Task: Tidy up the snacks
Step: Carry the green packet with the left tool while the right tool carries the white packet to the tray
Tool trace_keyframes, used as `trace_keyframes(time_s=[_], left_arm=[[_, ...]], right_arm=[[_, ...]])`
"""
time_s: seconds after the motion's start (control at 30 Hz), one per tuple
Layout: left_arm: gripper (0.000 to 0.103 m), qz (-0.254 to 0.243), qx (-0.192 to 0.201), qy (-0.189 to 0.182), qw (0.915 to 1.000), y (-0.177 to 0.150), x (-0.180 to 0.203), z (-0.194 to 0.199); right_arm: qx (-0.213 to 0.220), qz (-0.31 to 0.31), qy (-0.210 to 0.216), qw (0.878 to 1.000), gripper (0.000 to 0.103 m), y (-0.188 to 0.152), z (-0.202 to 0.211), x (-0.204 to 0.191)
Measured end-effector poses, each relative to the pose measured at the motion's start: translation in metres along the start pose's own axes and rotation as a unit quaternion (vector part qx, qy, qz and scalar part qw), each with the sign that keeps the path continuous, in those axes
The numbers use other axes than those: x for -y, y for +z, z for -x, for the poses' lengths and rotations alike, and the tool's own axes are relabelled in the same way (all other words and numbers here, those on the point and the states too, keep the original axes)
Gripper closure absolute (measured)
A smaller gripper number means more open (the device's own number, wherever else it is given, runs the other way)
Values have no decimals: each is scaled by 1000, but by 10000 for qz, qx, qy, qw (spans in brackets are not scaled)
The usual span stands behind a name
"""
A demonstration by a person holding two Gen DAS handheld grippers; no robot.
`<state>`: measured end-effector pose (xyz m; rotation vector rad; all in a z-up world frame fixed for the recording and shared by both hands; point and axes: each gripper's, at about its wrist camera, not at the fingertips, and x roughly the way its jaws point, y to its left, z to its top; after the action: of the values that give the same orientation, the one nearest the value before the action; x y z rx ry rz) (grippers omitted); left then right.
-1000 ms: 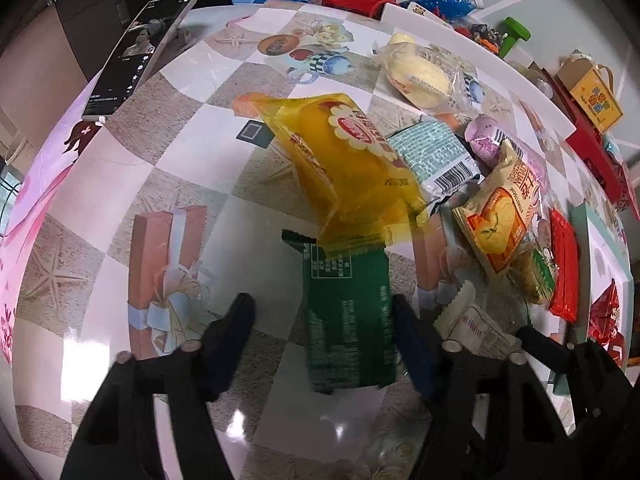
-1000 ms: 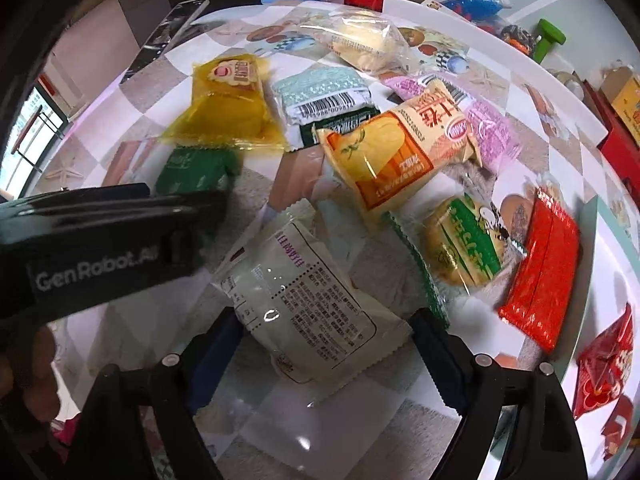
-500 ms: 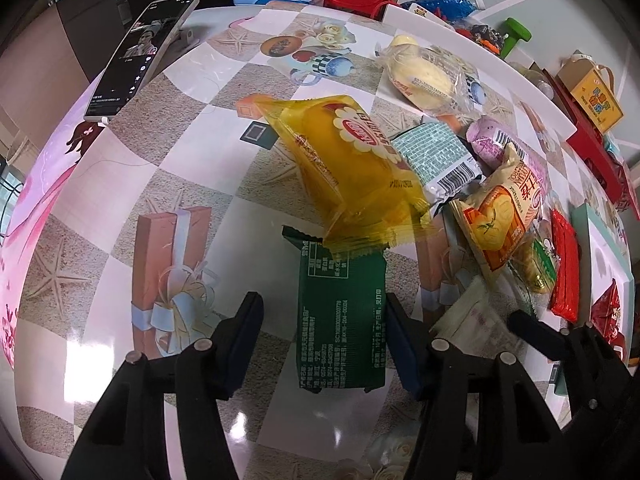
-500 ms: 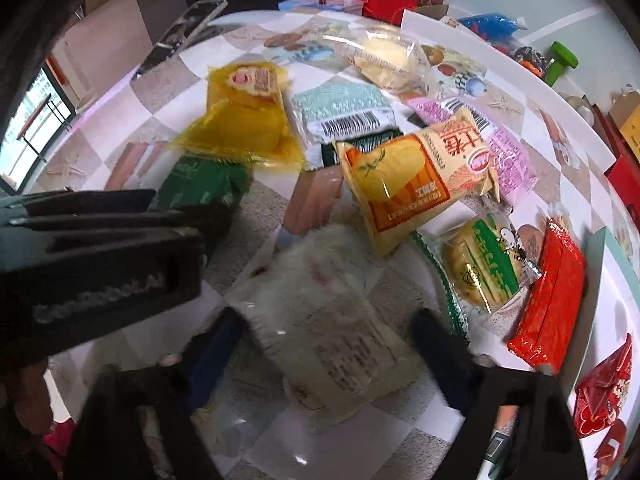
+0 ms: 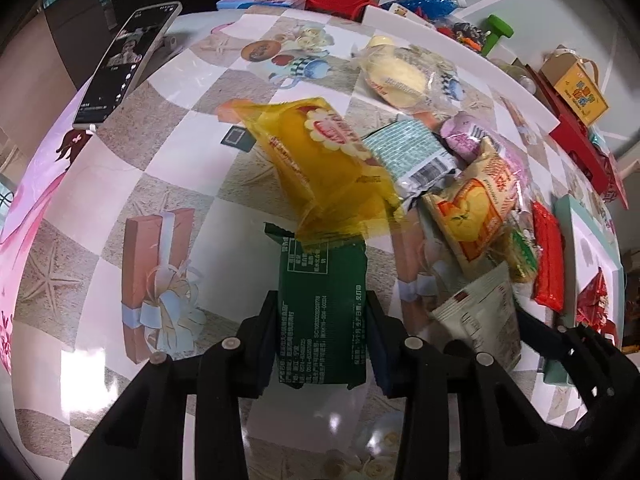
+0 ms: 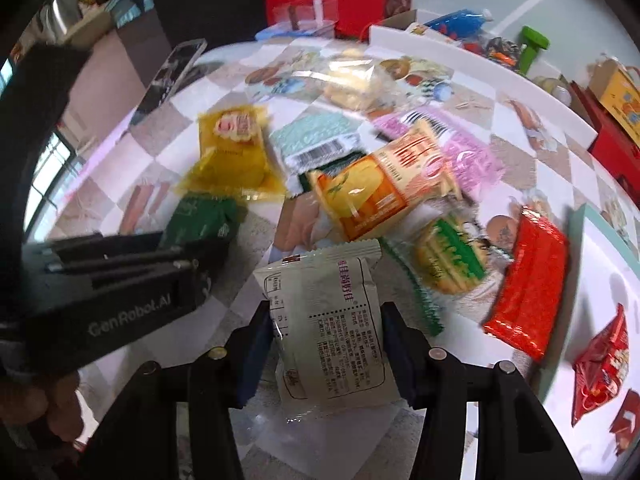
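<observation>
My left gripper [image 5: 322,320] is shut on a dark green snack packet [image 5: 322,312], whose far end lies under a yellow packet [image 5: 324,160]. My right gripper [image 6: 326,336] is shut on a pale grey-white snack packet [image 6: 332,328] and holds it above the table. That packet also shows at the right of the left wrist view [image 5: 480,316]. The left gripper body [image 6: 104,300] and the green packet [image 6: 200,220] show at the left of the right wrist view.
Loose snacks lie on the checkered table [image 5: 120,184]: an orange packet [image 6: 380,184], a teal one [image 6: 320,140], a pink one [image 6: 460,152], a green-white one [image 6: 452,256], a red one [image 6: 528,280]. A phone [image 5: 124,64] lies far left. A white tray [image 6: 600,264] is at the right.
Both grippers closed on their packets. The right one lifted the pale packet off the table and turned it upright. The left one's fingers came in against the green packet.
</observation>
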<state>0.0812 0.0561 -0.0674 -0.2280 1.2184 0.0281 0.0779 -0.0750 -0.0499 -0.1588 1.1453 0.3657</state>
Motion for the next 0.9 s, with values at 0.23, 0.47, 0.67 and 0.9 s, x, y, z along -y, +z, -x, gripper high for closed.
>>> trace_keyframes(time_s=[0.23, 0.47, 0.67, 0.9], left_arm=[[62, -174, 185, -43, 9997, -1, 11, 16], [62, -450, 442, -246, 9977, -1, 28, 35], [62, -608, 627, -332, 9956, -2, 40, 49], [62, -758, 837, -425, 9927, -2, 56, 64]], right_arm=[[505, -285, -78, 9983, 47, 6, 35, 18], [908, -786, -158, 9926, 47, 6, 65, 45], [1049, -1274, -338, 9857, 47, -4, 84, 78], [1104, -1851, -482, 9753, 47, -13, 93, 116]])
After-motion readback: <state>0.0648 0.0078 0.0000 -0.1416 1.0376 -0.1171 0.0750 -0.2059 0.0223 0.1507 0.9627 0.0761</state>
